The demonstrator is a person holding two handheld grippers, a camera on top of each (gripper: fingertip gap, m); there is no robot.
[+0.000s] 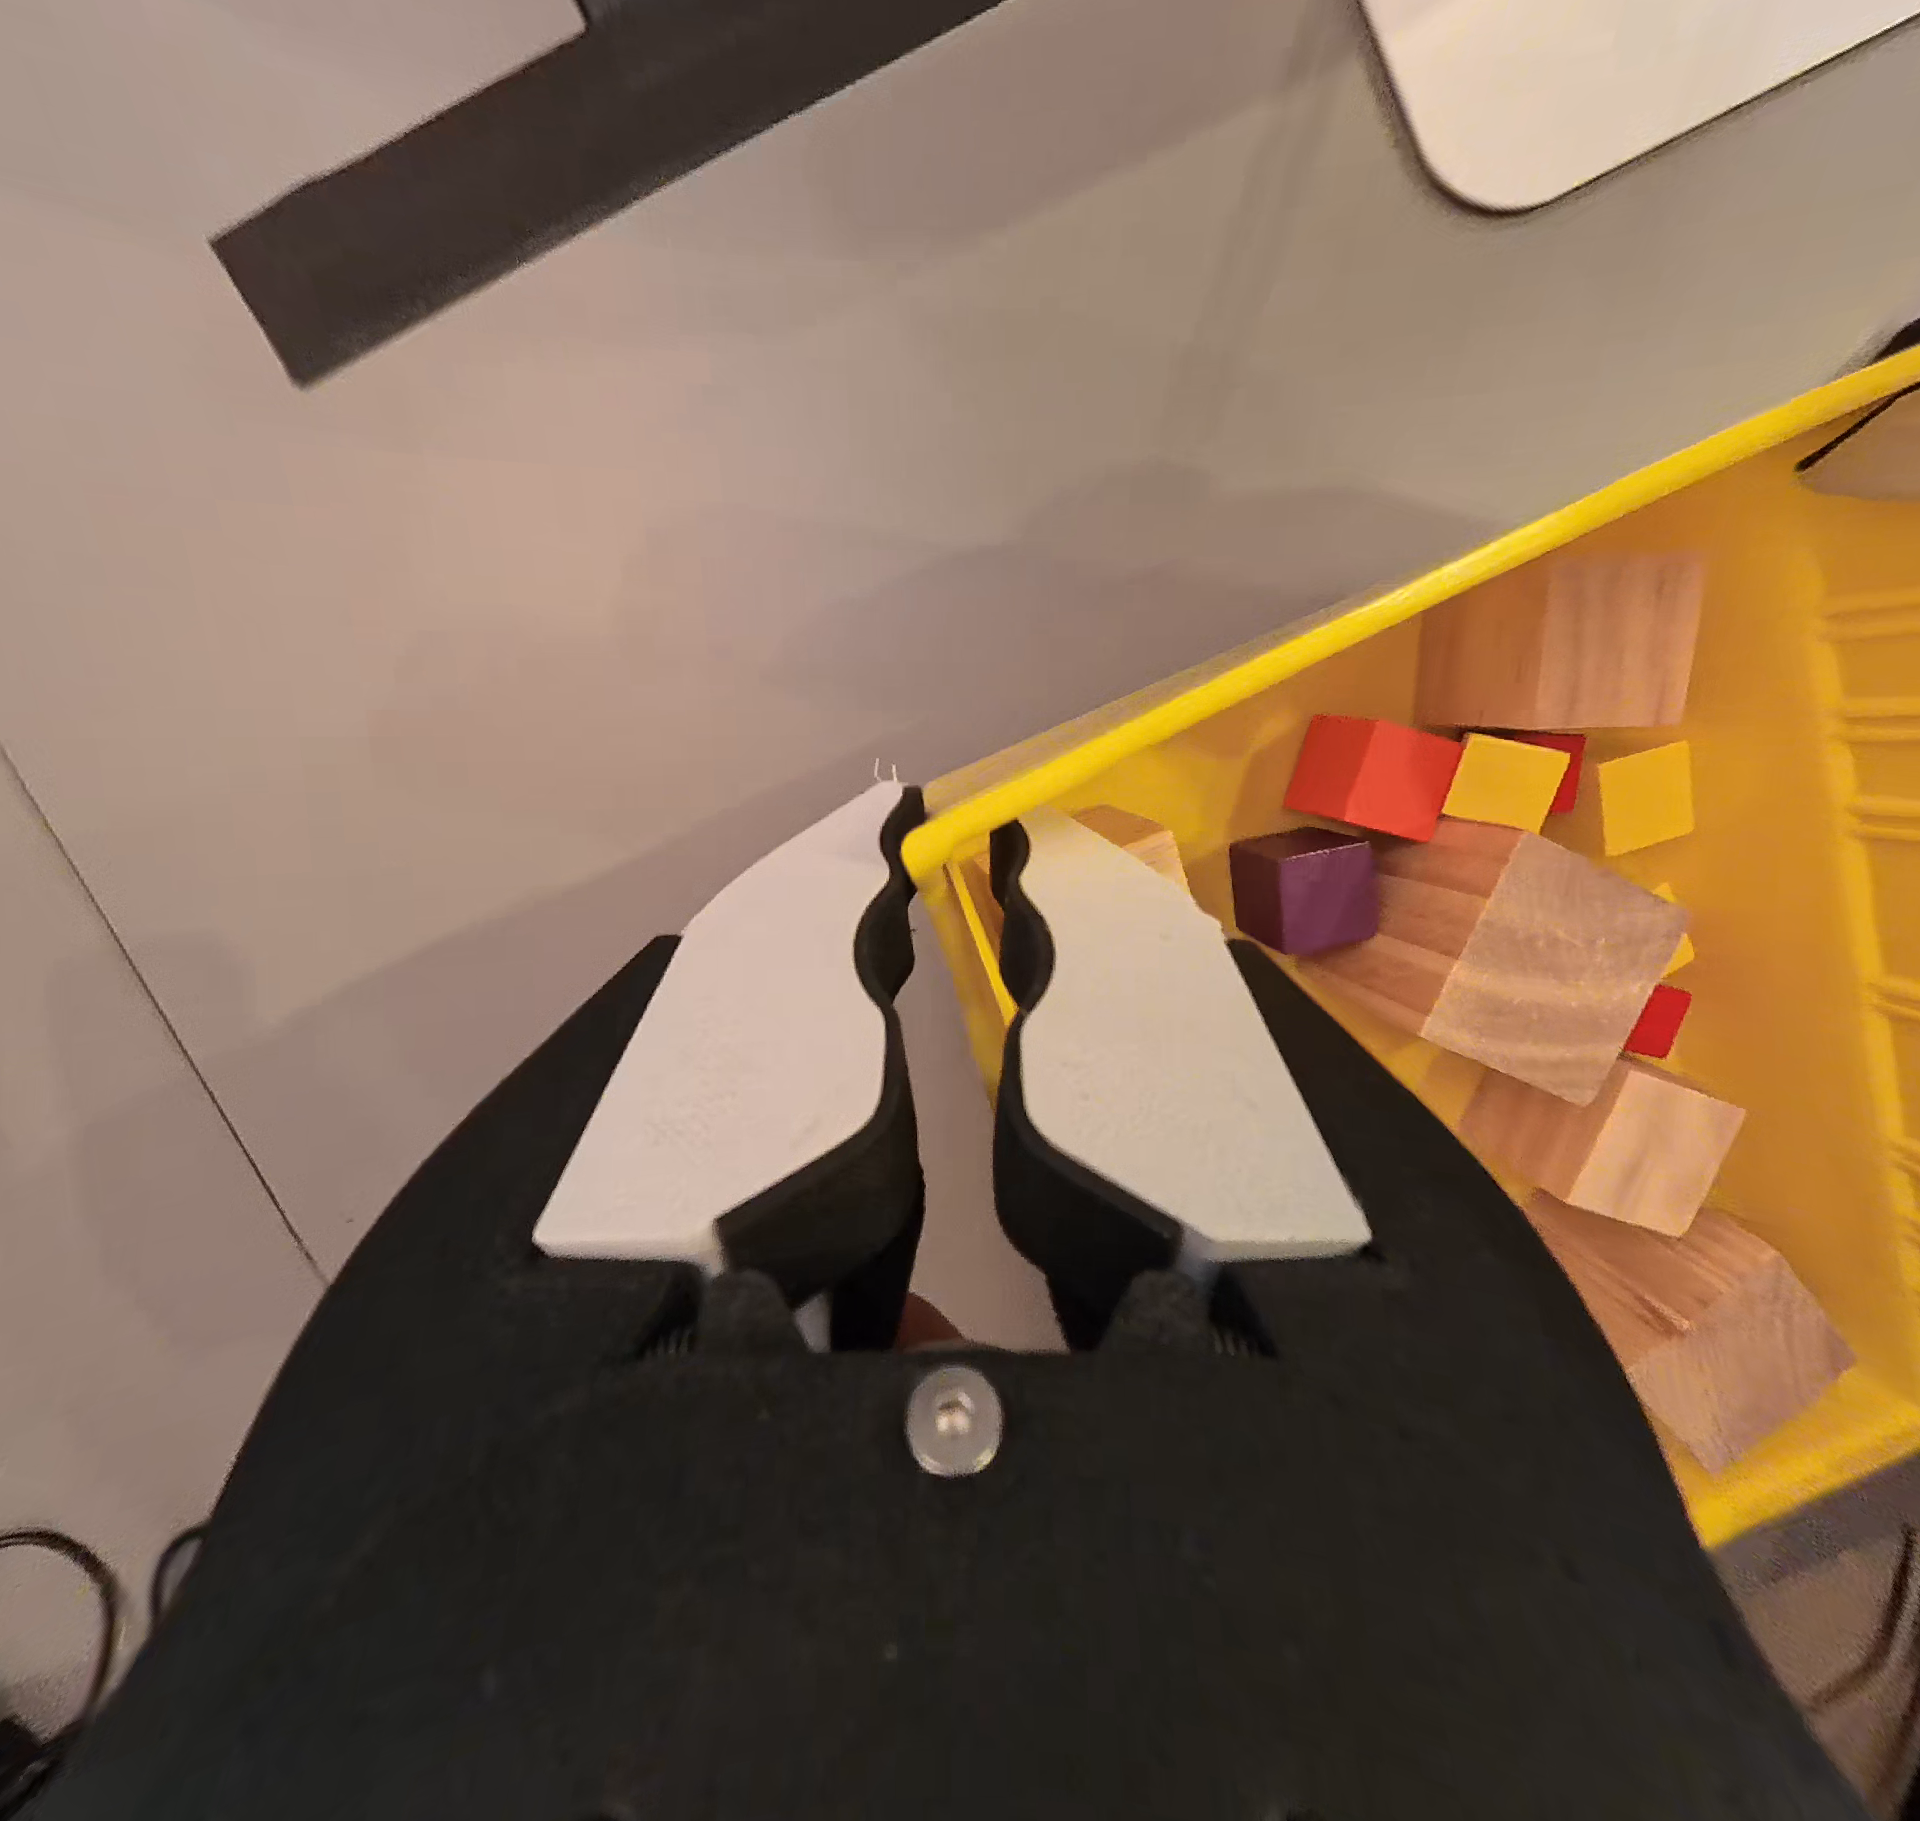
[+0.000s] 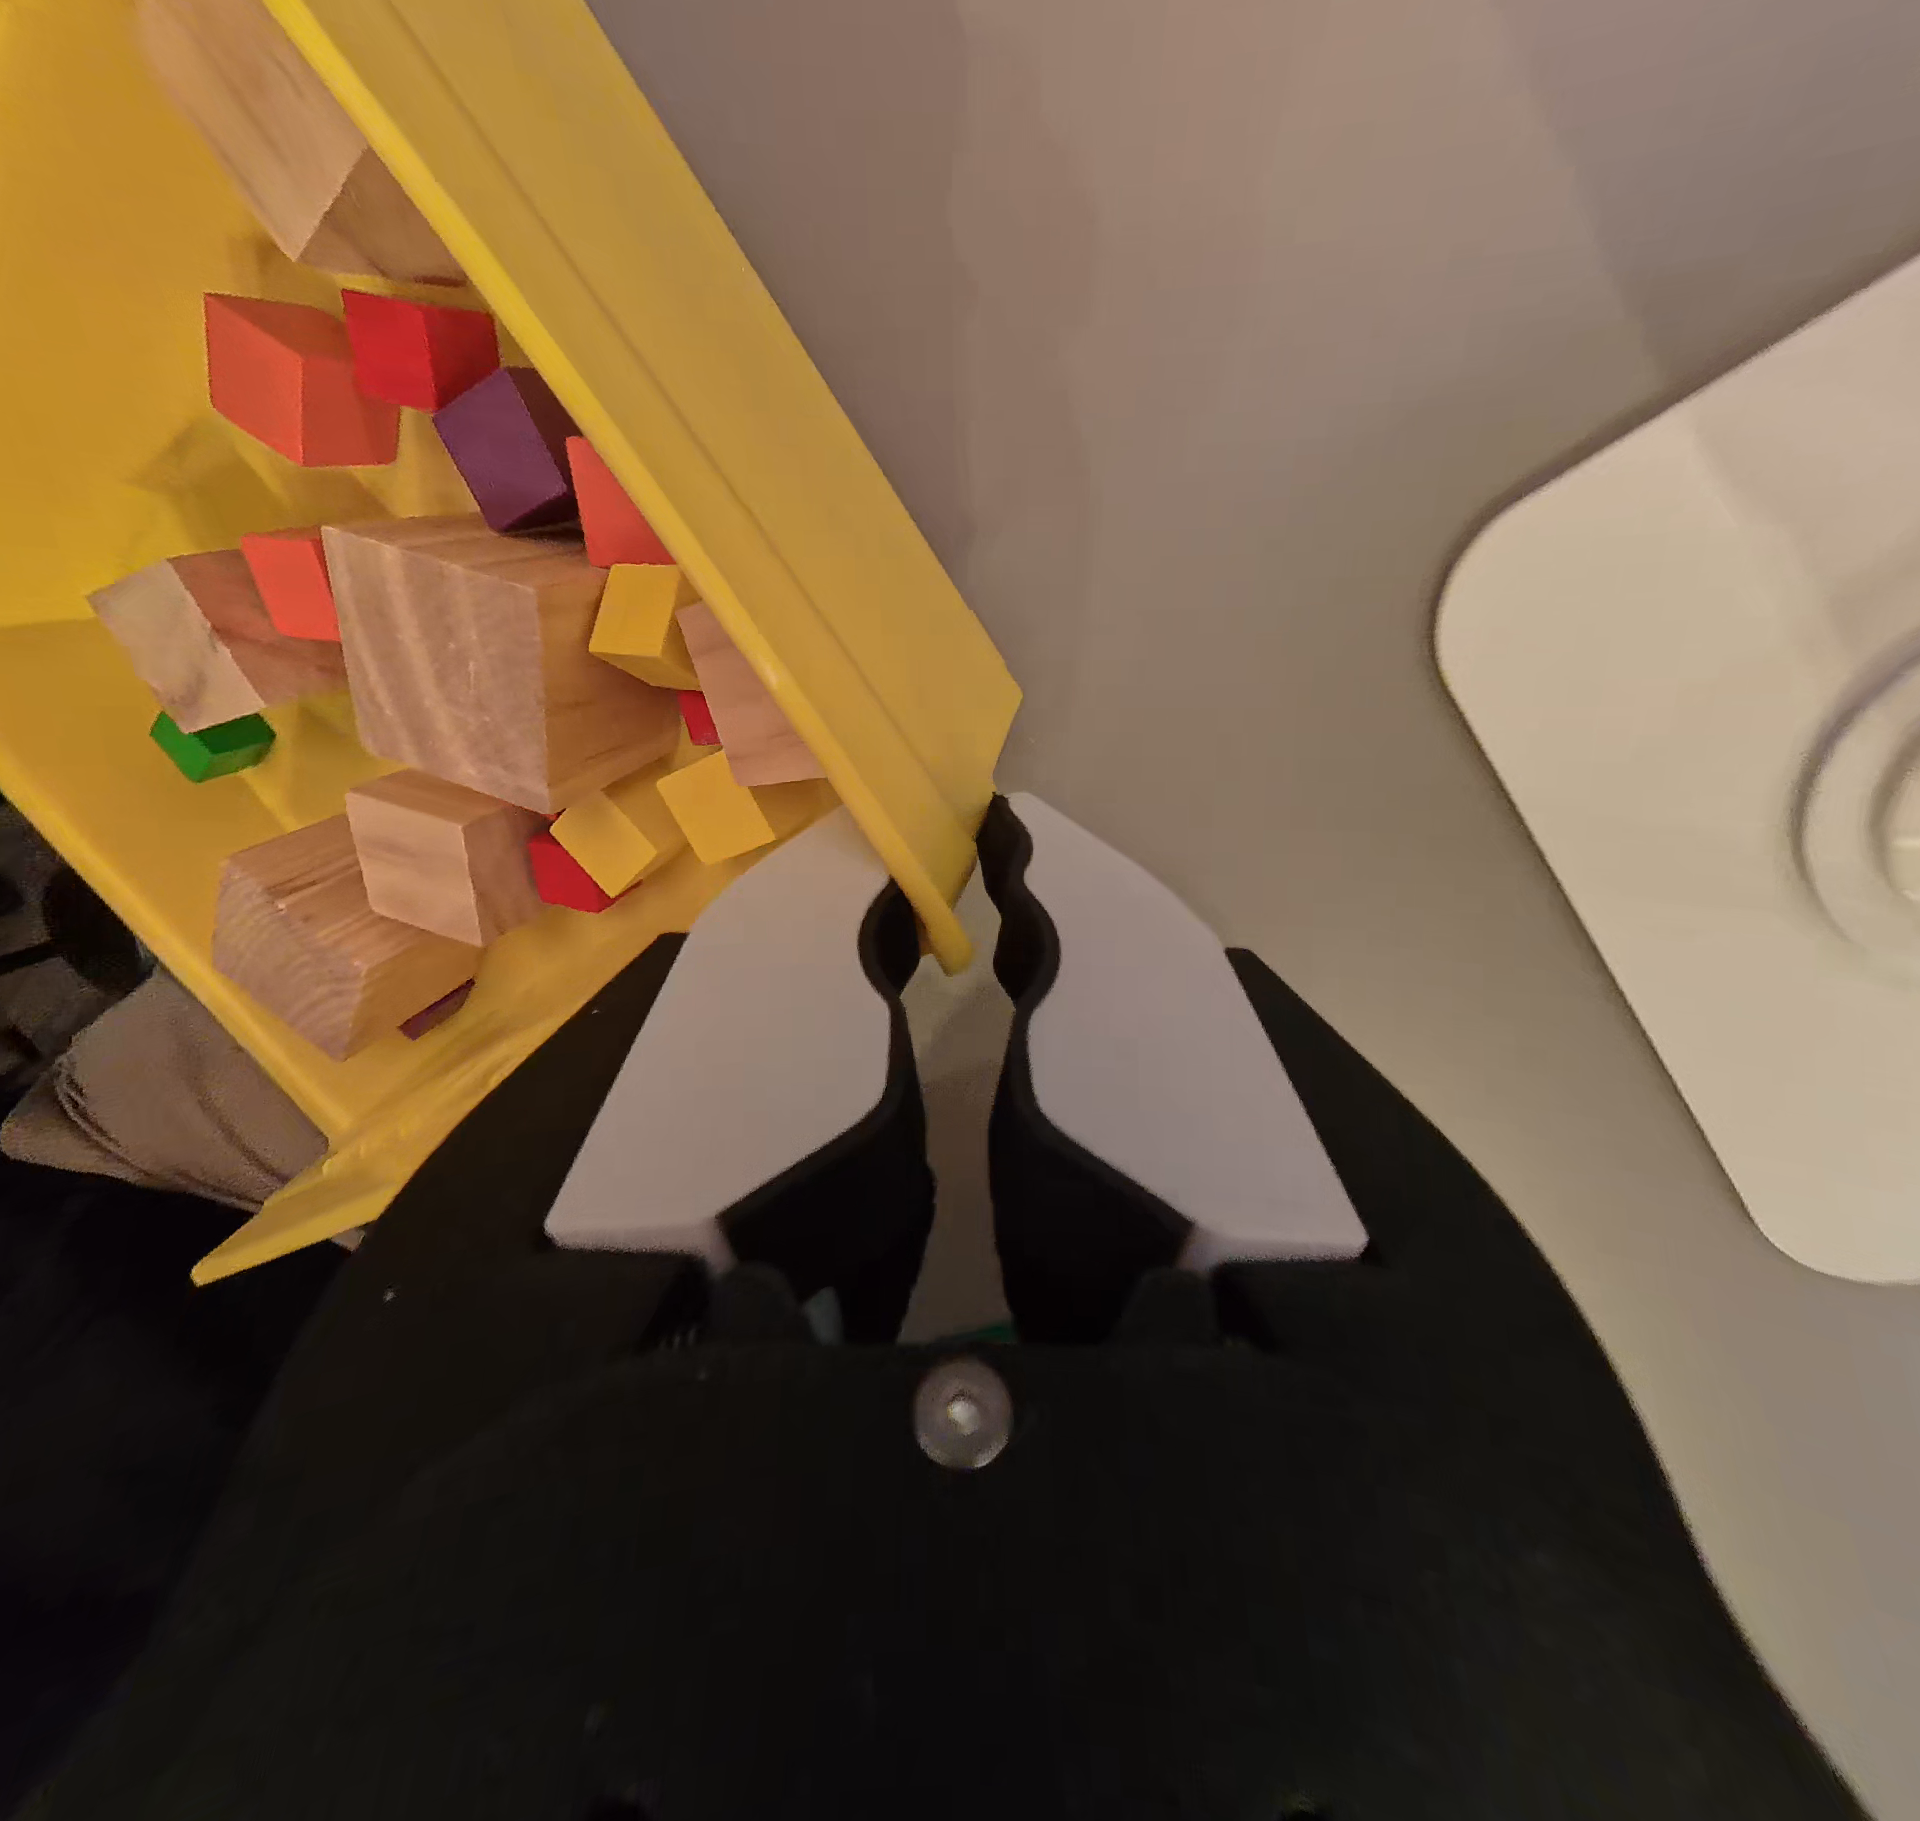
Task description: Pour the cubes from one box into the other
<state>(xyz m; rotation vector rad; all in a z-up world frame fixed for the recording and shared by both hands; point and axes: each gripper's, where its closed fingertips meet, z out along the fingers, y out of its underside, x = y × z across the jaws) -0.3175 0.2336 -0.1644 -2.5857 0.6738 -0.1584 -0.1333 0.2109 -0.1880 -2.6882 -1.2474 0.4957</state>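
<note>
The pale surface (image 1: 727, 545) lies below and ahead of both tools. On it, up and to the right of the left tool (image 1: 954, 836), sits a white round-cornered box (image 1: 1621, 36); the same white box (image 2: 1662, 784) shows to the right of the right tool (image 2: 987, 852). A black strip (image 1: 582, 161) lies up and to the left of the left tool.

The yellow box (image 1: 1351, 608) is held up between the two tools and looks tilted. Each tool is narrowed onto a corner of its rim: the left tool's fingers straddle the near corner with the box stretching away to its right, while the right tool pinches a rim corner of the yellow box (image 2: 727, 483), which runs off to its upper left.

Inside, large plain wooden cubes (image 2: 478, 659) and small coloured cubes (image 2: 301, 379) are heaped toward one wall. None is spilling yet.

The white box looks nearer the right tool, so the pour probably calls for carrying the yellow box that way before tipping.
</note>
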